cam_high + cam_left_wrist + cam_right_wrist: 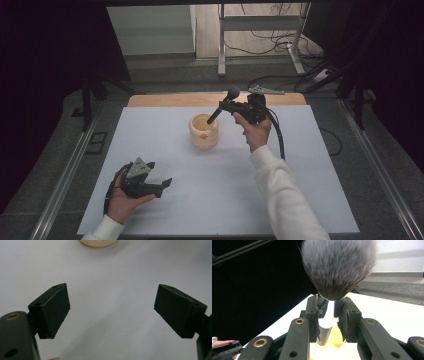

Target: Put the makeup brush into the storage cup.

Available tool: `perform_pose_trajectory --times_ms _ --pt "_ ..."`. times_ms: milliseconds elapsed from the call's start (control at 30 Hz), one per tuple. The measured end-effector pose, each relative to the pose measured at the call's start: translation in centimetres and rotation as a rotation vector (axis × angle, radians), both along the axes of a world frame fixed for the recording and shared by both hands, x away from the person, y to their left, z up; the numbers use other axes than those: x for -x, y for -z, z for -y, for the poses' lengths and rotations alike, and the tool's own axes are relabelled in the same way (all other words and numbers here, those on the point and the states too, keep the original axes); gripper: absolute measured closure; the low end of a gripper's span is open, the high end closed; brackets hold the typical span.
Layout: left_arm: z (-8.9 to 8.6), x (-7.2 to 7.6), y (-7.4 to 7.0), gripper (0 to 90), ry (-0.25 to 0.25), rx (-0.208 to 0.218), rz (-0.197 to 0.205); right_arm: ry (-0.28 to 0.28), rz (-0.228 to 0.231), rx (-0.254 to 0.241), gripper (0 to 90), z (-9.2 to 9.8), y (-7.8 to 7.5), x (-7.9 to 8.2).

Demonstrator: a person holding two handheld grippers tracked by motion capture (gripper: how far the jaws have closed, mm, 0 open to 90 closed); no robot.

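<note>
- The right hand-held gripper point(226, 104) is clamped on a brush point(221, 106), holding it across the handle with the bristle head up and the handle end tilted down toward the cup point(204, 132).
- In the right gripper view the jaws squeeze the handle just under the bristles point(337, 265), and the handle runs down over the yellowish inside of the cup point(329, 342).
- The cup stands near the middle of the white counter point(200, 200), toward its far edge; the handle tip looks to be at the rim or just inside it, though I cannot tell whether it touches.
- The step in hand seems to be standing the brush in the cup, handle first.
- To do it well, bring the handle closer to upright over the middle of the mouth, so it does not catch the rim and tip the cup.
- Lower until the handle rests inside before letting the jaws part; letting go early would likely drop the brush across the rim.
- The left hand-held gripper point(162, 184) lies low on the near left of the counter, jaws wide apart and holding nothing; it could steady the cup if it rocks.
- Writing: the cup bears a small orange mark point(203, 135) on its front, too small to read, and a faint line of print at the top edge of the left gripper view is blurred.
</note>
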State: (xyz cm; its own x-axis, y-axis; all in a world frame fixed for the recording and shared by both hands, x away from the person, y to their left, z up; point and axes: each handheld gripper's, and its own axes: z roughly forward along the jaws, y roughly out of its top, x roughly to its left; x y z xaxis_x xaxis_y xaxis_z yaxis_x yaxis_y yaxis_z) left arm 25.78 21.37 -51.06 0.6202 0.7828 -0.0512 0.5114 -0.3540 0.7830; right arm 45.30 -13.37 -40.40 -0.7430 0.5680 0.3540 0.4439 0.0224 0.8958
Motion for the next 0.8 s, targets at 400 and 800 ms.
perform_pose_trajectory --times_ms 400,800 --pt "-0.1 -0.1 0.0 13.8 0.003 0.003 -0.002 -0.007 -0.03 0.073 70.8 -2.3 2.0 -1.2" --pt "-0.2 -0.1 0.0 14.0 0.003 0.014 -0.01 -0.024 -0.066 0.115 65.2 -3.4 3.6 -1.7"
